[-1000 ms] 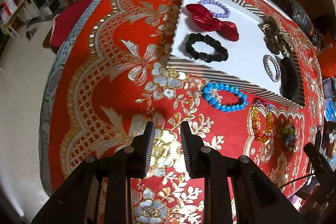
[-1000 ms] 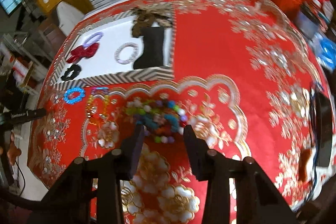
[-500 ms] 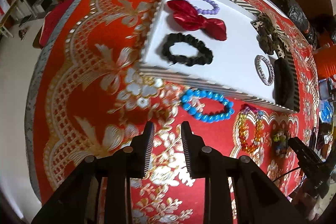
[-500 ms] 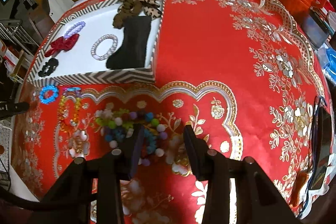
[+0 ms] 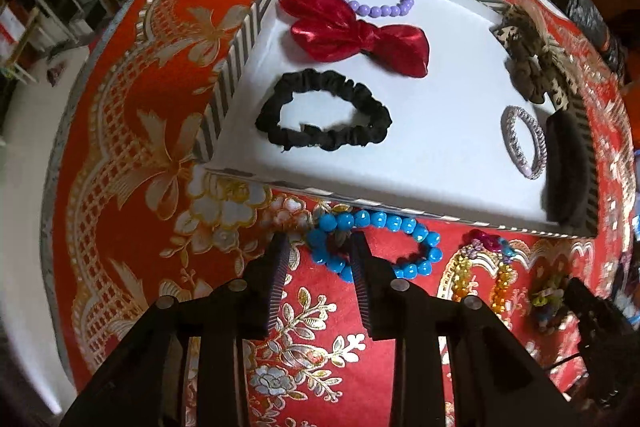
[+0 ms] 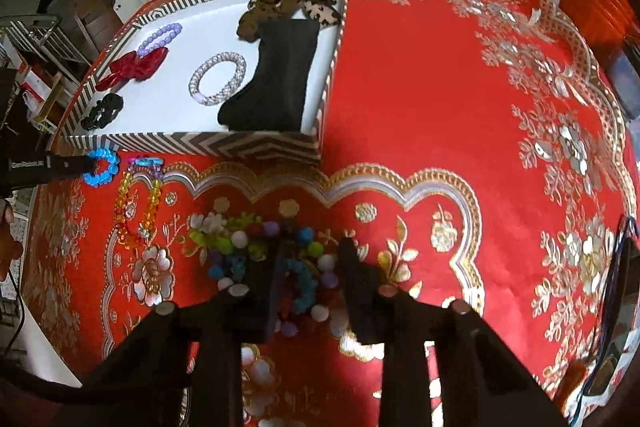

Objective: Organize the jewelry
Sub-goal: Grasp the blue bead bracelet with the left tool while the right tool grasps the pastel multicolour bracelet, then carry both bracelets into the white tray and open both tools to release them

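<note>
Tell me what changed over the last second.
Both grippers advanced, still open. The left gripper now straddles the blue bead bracelet; the right gripper straddles the pom-pom bracelet. Nothing grasped. Tray items and amber bracelet stayed put.

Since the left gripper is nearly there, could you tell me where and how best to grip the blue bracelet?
Grip the near-left arc of the blue bracelet, coming down from above. It lies flat on the cloth just in front of the tray, and the open left gripper already straddles that arc. One finger inside the loop and one outside should pinch the beads; the far arc sits close to the tray wall.
</note>
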`<move>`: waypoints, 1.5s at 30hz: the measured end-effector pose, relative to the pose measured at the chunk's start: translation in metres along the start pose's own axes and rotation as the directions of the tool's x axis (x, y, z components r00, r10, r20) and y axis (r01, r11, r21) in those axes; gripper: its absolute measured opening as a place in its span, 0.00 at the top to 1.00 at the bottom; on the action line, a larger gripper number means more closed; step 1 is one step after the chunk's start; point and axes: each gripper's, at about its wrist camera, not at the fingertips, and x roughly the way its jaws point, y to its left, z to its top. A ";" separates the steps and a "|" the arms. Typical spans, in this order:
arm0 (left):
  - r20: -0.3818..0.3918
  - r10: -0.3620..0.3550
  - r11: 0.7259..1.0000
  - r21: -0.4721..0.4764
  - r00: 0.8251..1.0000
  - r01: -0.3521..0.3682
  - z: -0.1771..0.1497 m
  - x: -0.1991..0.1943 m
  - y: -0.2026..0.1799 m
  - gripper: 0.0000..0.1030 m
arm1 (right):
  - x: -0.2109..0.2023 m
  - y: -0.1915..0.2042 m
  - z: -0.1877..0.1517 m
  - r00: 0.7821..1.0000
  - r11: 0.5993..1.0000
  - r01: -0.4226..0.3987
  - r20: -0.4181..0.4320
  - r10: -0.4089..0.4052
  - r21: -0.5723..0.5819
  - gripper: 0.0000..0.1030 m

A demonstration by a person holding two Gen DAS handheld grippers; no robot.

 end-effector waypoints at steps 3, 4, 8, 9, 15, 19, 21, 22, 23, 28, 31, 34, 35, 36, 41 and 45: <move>0.008 0.009 1.000 0.025 1.000 -0.009 0.000 0.001 -0.006 0.83 | 0.001 0.002 0.000 1.000 0.999 0.014 0.005 -0.014 -0.029 0.86; 0.013 -0.002 1.000 0.025 1.000 0.002 0.000 0.001 -0.006 0.83 | 0.000 0.001 0.000 1.000 1.000 0.001 0.004 -0.001 -0.020 0.88; 0.013 -0.072 0.997 -0.002 0.997 0.072 0.000 0.000 0.004 1.00 | -0.014 -0.006 0.003 0.995 0.995 -0.095 0.034 0.094 0.042 1.00; 0.014 -0.084 0.996 -0.011 0.996 0.085 -0.001 -0.002 0.006 1.00 | -0.019 -0.007 0.004 0.992 0.991 -0.120 0.044 0.118 0.055 1.00; 0.049 -0.136 0.991 0.017 0.989 0.136 -0.005 -0.022 0.007 1.00 | -0.044 -0.005 0.005 0.984 0.985 -0.159 0.093 0.153 0.061 1.00; 0.076 -0.161 0.987 0.036 0.984 0.159 -0.005 -0.038 0.007 1.00 | -0.031 -0.007 0.005 0.995 0.995 -0.091 0.035 0.089 0.040 1.00; 0.086 -0.172 0.985 0.038 0.981 0.169 -0.008 -0.050 0.012 1.00 | -0.021 -0.007 0.005 0.998 0.998 -0.056 0.005 0.056 0.017 0.93; 0.090 -0.175 0.984 0.041 0.980 0.172 -0.006 -0.053 0.014 1.00 | -0.017 -0.006 0.006 0.999 0.999 -0.043 -0.003 0.043 0.004 0.93; 0.096 -0.176 0.984 0.046 0.980 0.173 -0.008 -0.057 0.014 1.00 | -0.015 -0.006 0.006 0.999 0.999 -0.038 -0.006 0.038 -0.004 0.93; 0.123 -0.178 0.983 0.059 0.976 0.171 -0.009 -0.077 0.020 1.00 | -0.009 -0.005 0.010 0.998 0.999 -0.038 -0.041 0.037 -0.022 0.88; 0.133 -0.177 0.984 0.060 0.975 0.170 -0.011 -0.083 0.023 1.00 | -0.013 -0.001 0.008 0.999 0.998 -0.036 -0.035 0.035 -0.042 0.79; 0.133 -0.179 0.983 0.064 0.975 0.172 -0.012 -0.084 0.021 1.00 | -0.004 -0.003 0.007 0.998 0.999 -0.012 -0.064 0.009 -0.038 0.73; 0.133 -0.180 0.983 0.066 0.975 0.173 -0.013 -0.085 0.021 1.00 | 0.000 -0.005 0.006 0.997 0.999 -0.012 -0.081 0.009 -0.031 0.73; 0.132 -0.181 0.982 0.069 0.975 0.173 -0.014 -0.086 0.020 1.00 | -0.001 -0.005 0.005 0.998 0.999 -0.017 -0.067 0.016 -0.027 0.74; 0.131 -0.193 0.979 0.089 0.972 0.182 -0.016 -0.091 0.014 1.00 | -0.003 -0.007 -0.002 0.999 1.000 -0.006 -0.048 0.005 -0.021 0.91; 0.141 -0.211 0.974 0.119 0.967 0.195 -0.015 -0.104 0.008 1.00 | -0.036 -0.009 -0.005 0.998 0.998 -0.052 0.023 0.052 0.020 0.91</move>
